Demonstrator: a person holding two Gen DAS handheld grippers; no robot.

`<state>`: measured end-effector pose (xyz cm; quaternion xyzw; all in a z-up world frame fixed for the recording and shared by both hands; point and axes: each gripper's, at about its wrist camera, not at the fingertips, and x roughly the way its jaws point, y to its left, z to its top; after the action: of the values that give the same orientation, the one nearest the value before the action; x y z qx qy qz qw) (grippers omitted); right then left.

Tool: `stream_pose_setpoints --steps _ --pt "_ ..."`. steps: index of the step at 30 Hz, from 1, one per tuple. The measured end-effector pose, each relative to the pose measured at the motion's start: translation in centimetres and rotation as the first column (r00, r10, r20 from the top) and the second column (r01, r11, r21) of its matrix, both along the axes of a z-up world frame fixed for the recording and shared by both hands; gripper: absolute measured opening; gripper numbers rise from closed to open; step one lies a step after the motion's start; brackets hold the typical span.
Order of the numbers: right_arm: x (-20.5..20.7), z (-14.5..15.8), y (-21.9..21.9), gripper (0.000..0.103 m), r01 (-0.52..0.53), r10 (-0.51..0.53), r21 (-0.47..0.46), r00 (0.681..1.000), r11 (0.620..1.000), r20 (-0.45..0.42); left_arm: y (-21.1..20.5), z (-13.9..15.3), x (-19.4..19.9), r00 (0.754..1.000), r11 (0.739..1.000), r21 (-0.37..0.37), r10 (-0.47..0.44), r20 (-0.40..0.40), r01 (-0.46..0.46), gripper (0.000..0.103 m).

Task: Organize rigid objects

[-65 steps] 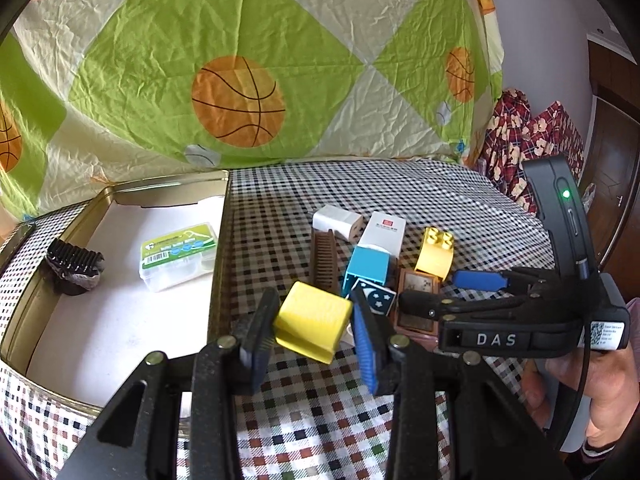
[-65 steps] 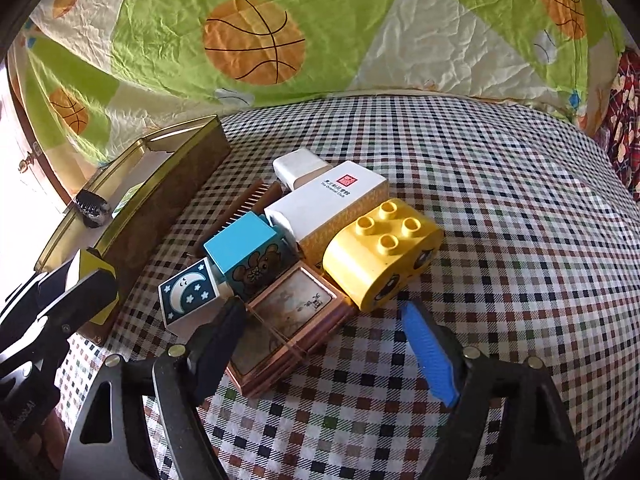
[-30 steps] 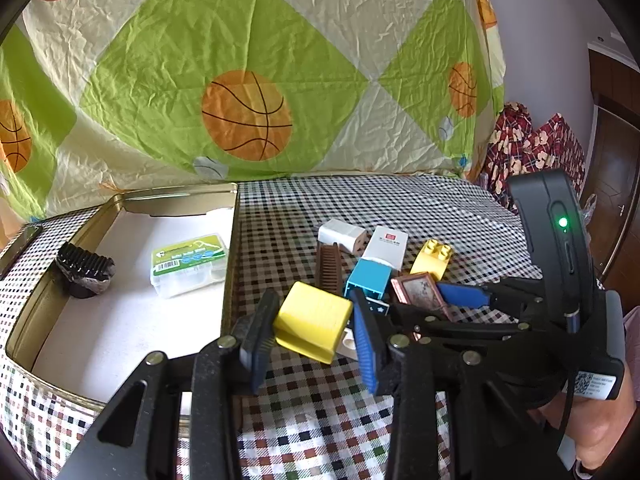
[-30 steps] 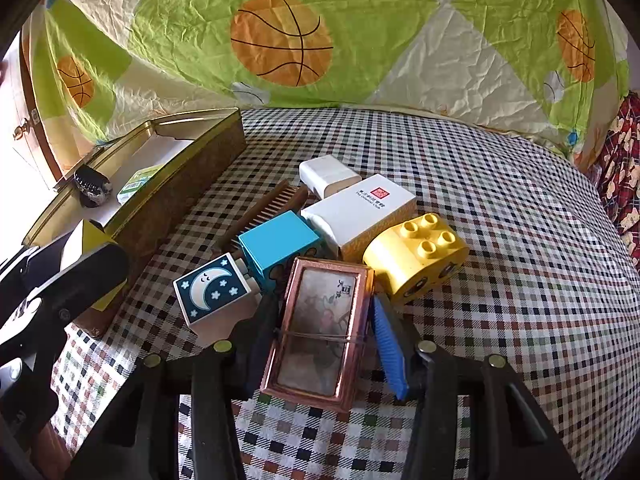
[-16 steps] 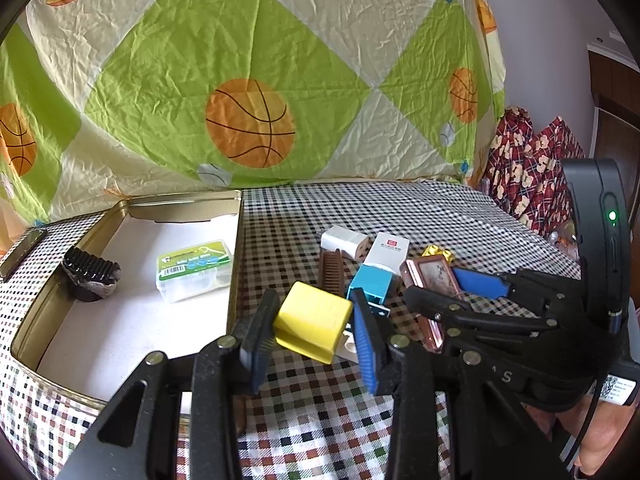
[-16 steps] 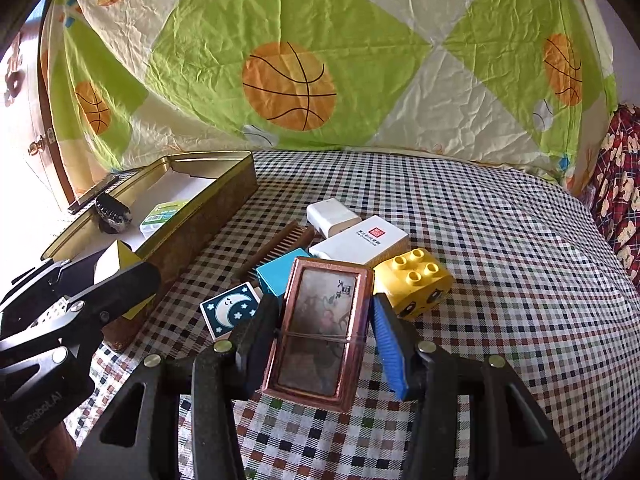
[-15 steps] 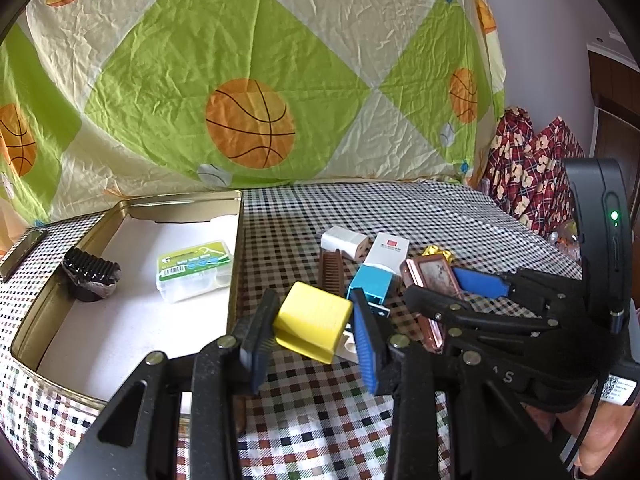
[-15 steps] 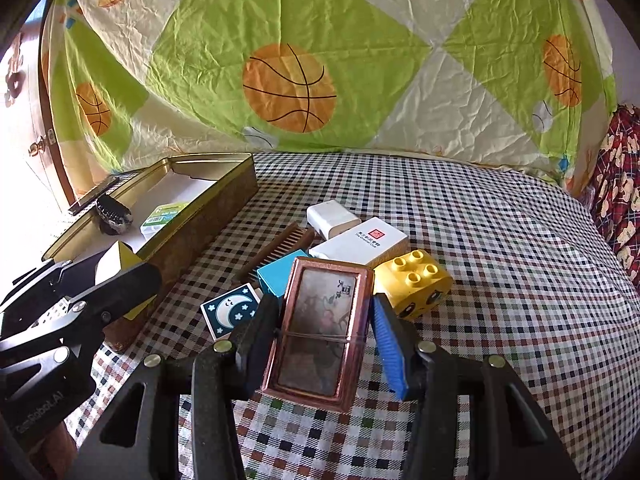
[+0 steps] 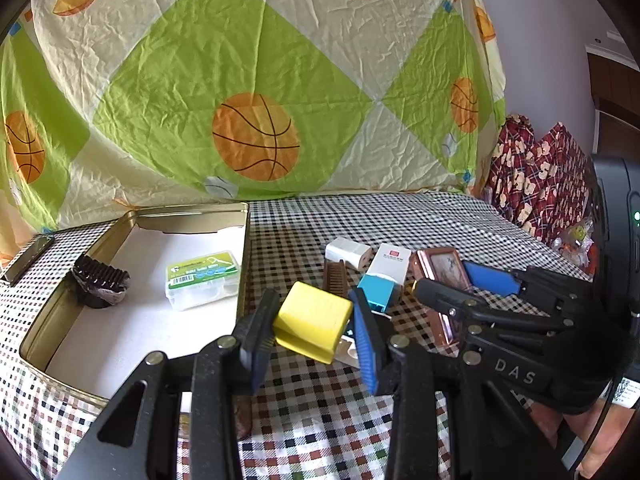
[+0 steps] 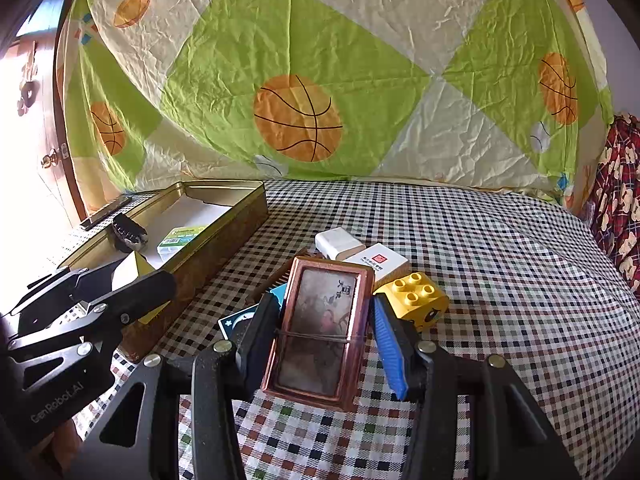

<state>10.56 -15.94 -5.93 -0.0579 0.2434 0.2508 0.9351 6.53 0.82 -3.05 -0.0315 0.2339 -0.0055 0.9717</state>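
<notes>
The copper-framed box (image 10: 320, 332), lying among the pile two seconds ago, has been lifted clear of the checked cloth (image 10: 500, 280) and is clamped in the right gripper (image 10: 324, 340). The yellow block (image 9: 314, 322) is clamped in the left gripper (image 9: 310, 334) beside the tin (image 9: 242, 256), as before. Both are judged ready for the tin. Only the right view shows the yellow brick (image 10: 416, 300); only the left shows the tin's whole floor.

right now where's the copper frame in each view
Left wrist: copper frame right of centre, clamped in the right gripper reaching in from the right.
Right wrist: copper frame bottom centre, between that gripper's fingers.
Shared landmark: gold tin, left of the frame in both views.
</notes>
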Motion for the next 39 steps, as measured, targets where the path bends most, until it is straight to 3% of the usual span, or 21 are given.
stream_pose_setpoints --steps 39 --pt "-3.0 1.5 -1.7 0.05 0.004 -0.016 0.069 0.985 0.998 0.171 -0.1 1.0 -2.2 0.99 0.998 0.036 0.047 0.133 -0.052 0.035"
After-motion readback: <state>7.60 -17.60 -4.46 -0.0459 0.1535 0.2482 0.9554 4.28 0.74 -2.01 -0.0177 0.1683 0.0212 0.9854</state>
